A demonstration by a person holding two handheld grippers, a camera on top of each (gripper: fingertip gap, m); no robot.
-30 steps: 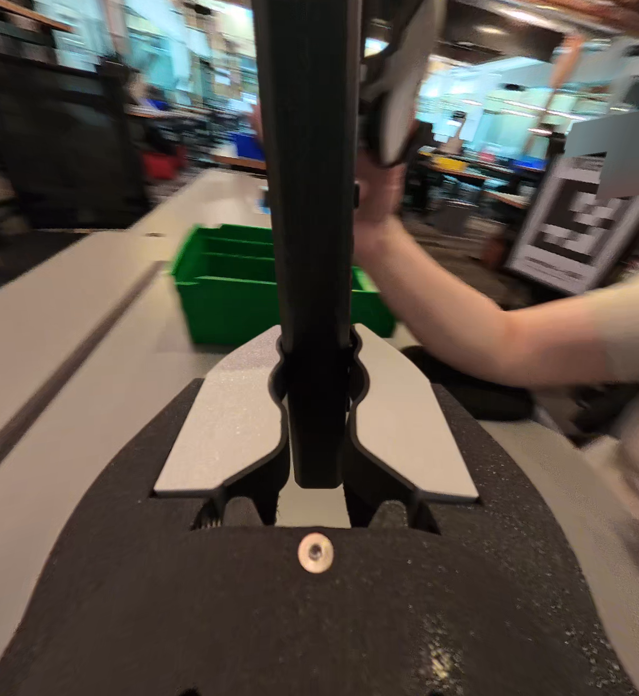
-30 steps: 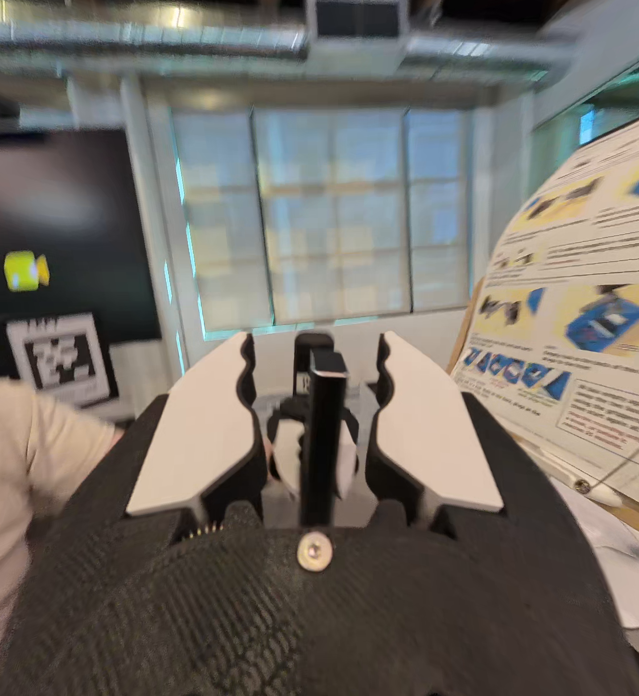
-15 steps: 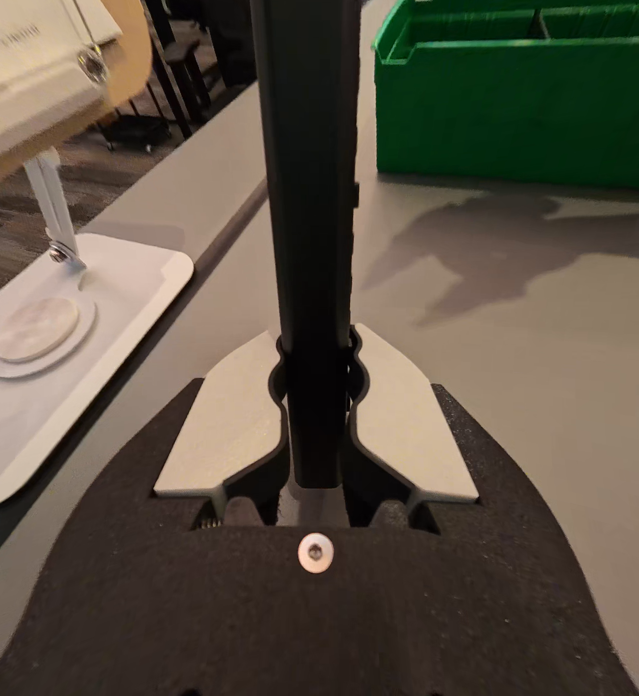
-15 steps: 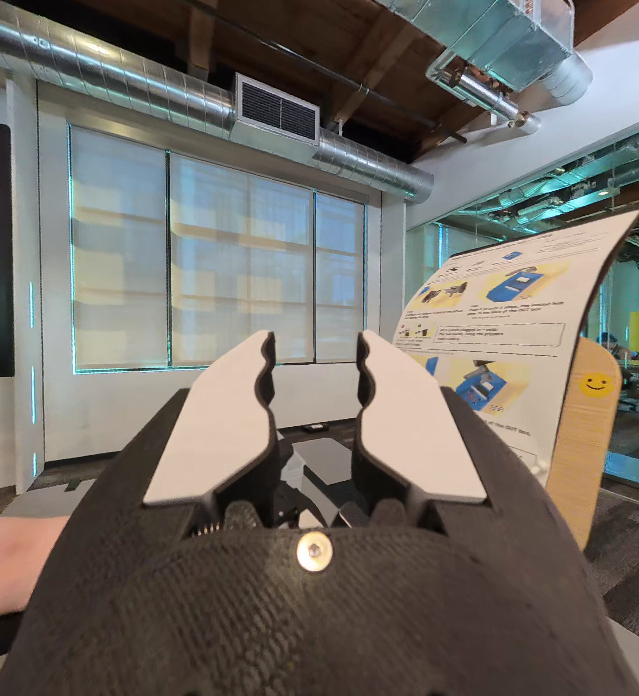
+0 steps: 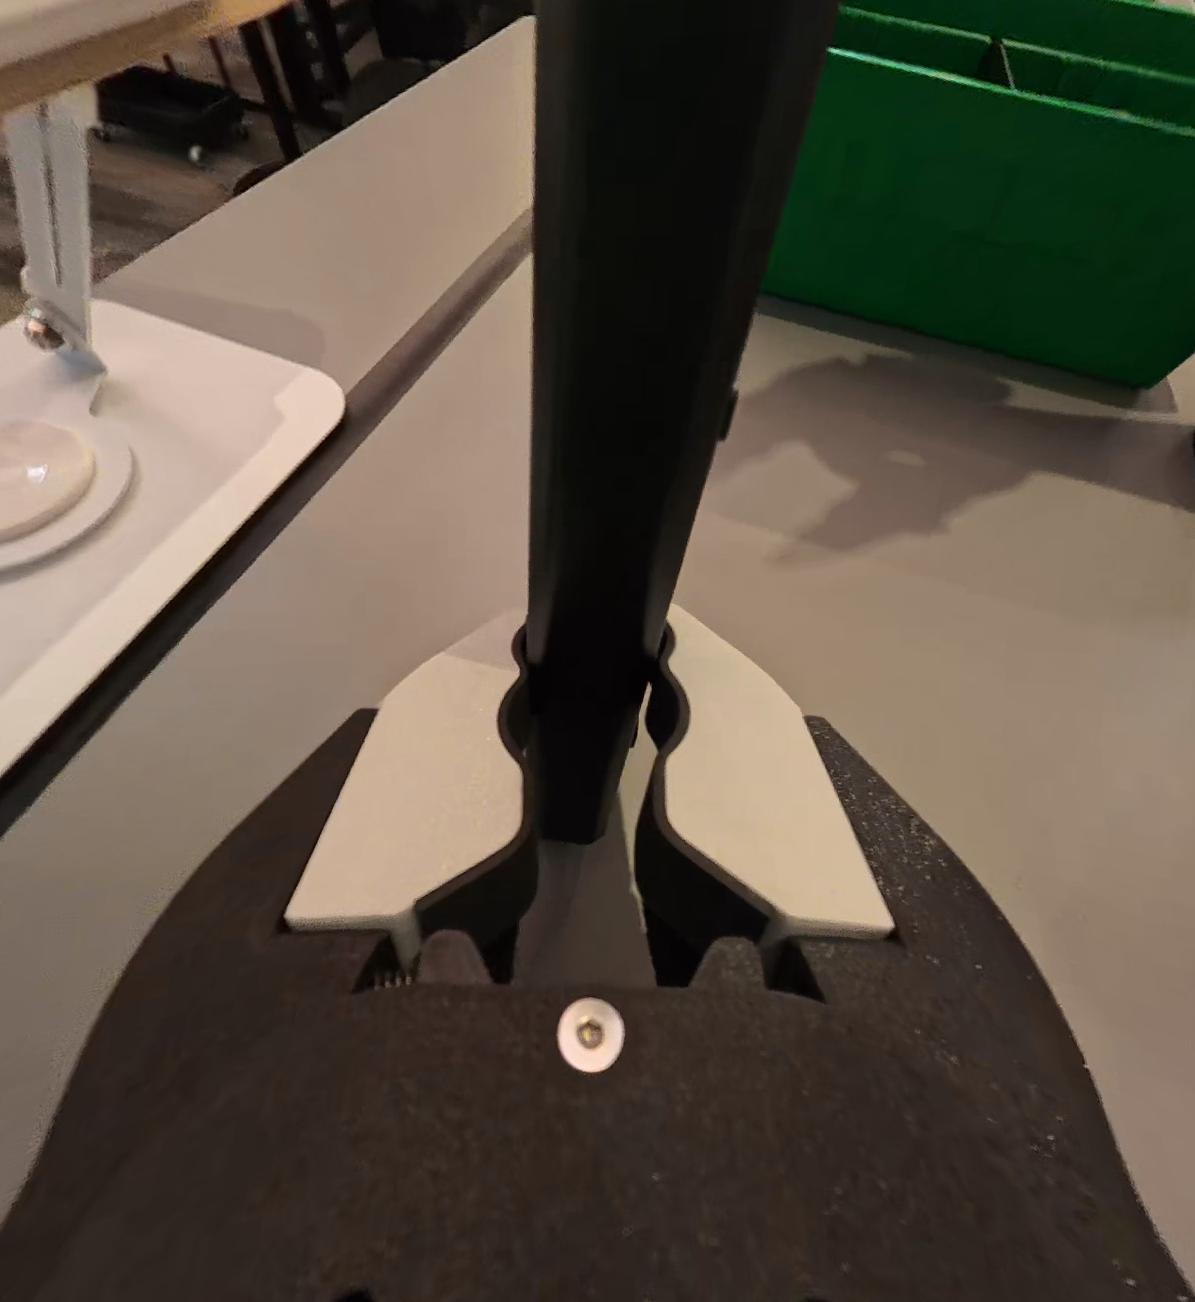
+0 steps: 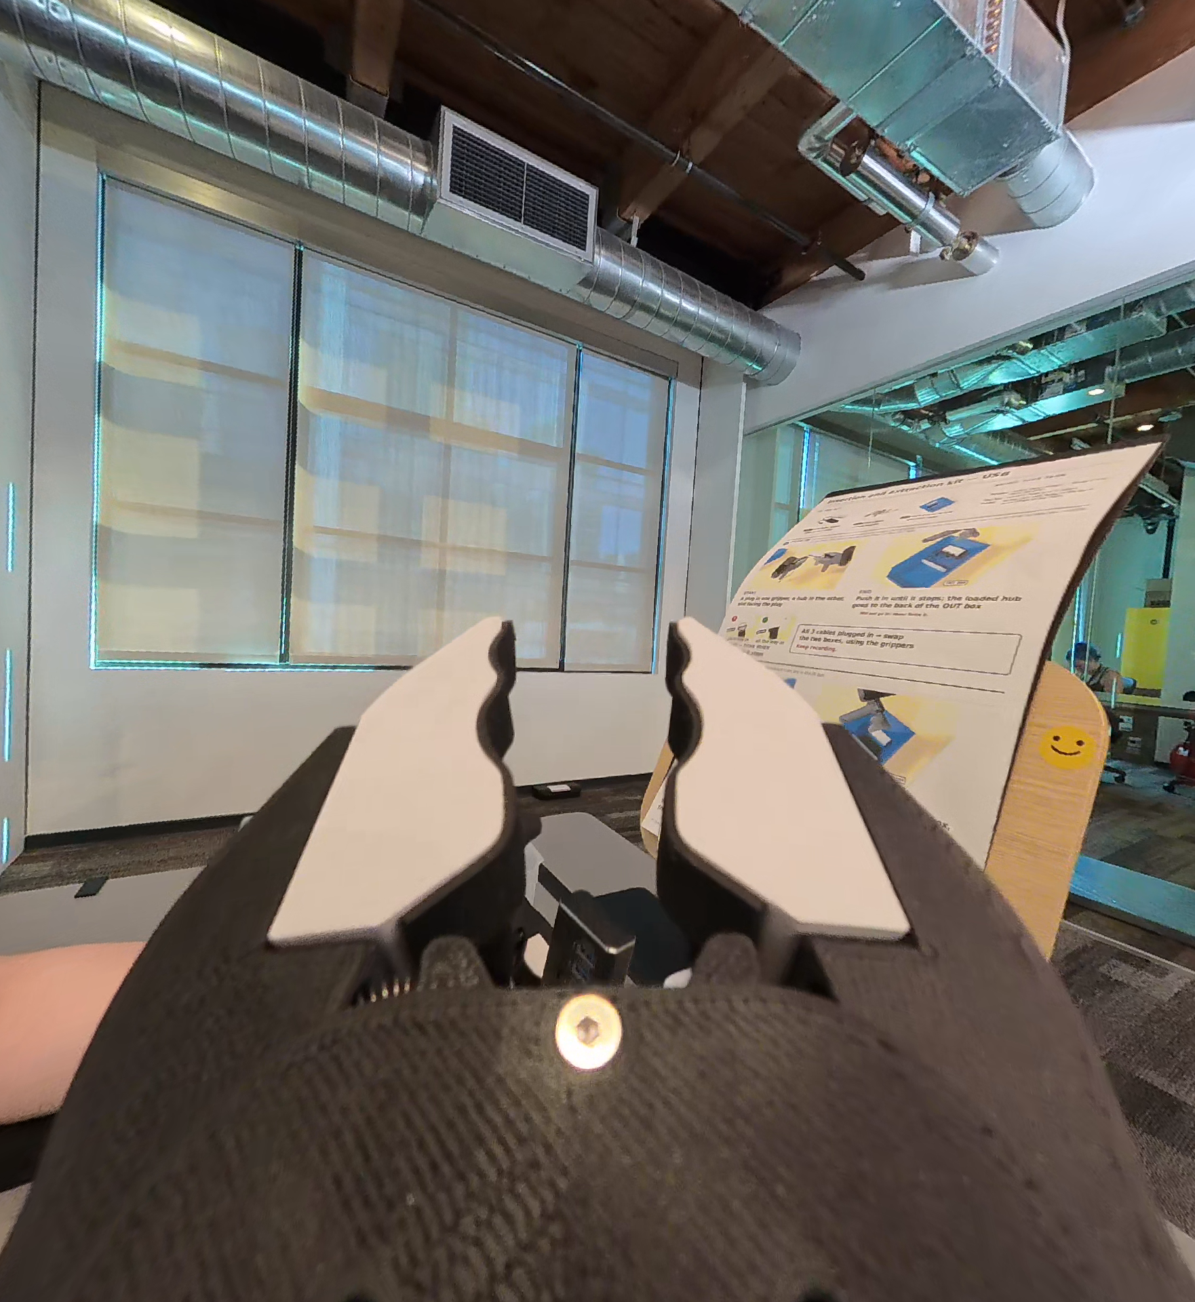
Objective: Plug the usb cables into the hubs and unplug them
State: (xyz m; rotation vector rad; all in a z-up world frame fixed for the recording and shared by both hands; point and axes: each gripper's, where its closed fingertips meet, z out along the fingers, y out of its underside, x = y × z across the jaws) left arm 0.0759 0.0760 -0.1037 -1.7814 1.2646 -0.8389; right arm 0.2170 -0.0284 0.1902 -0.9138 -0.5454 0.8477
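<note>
My left gripper (image 5: 595,634) is shut on a long black USB hub (image 5: 651,317). The hub stands up between the jaws, leans slightly right and runs out of the top of the left wrist view. It is held above the grey table (image 5: 933,704). My right gripper (image 6: 591,627) is open and empty, pointing up and away towards the windows. Low in the gap behind its fingers, the end of the black hub (image 6: 591,933) shows with a blue port. No USB cable is in view.
A green divided bin (image 5: 1003,183) stands on the table ahead to the right. A white stand base (image 5: 122,493) lies to the left past a table seam. An instruction sheet on a wooden board (image 6: 933,634) stands to the right. A person's forearm (image 6: 17,1021) is at the left. The tips of one gripper are about 35 cm away from the tips of the other.
The left gripper swung down from the room towards the table, keeping hold of the hub, which now leans slightly. The right gripper lifted off the hub's end and stays open.
</note>
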